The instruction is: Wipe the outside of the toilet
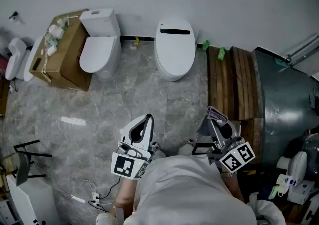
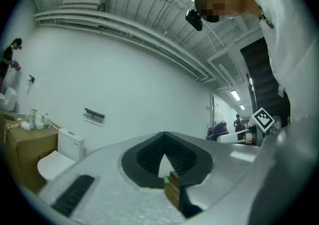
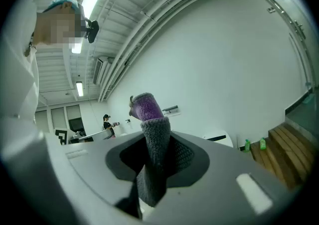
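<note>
Two white toilets stand against the far wall: one with a tank on the left and a rounded tankless one to its right. Both grippers are held up near the person's chest, well short of the toilets. My left gripper is shut with nothing in it; its jaws meet at the tips. My right gripper is shut on a grey and purple cloth, which sticks up past the jaws and hangs below them. The tank toilet shows low left in the left gripper view, the tankless toilet low right in the right gripper view.
A cardboard box with bottles on top sits left of the tank toilet. A wooden slatted platform and a dark metal unit line the right side. Green bottles stand by the wall. Cables lie on the marble floor.
</note>
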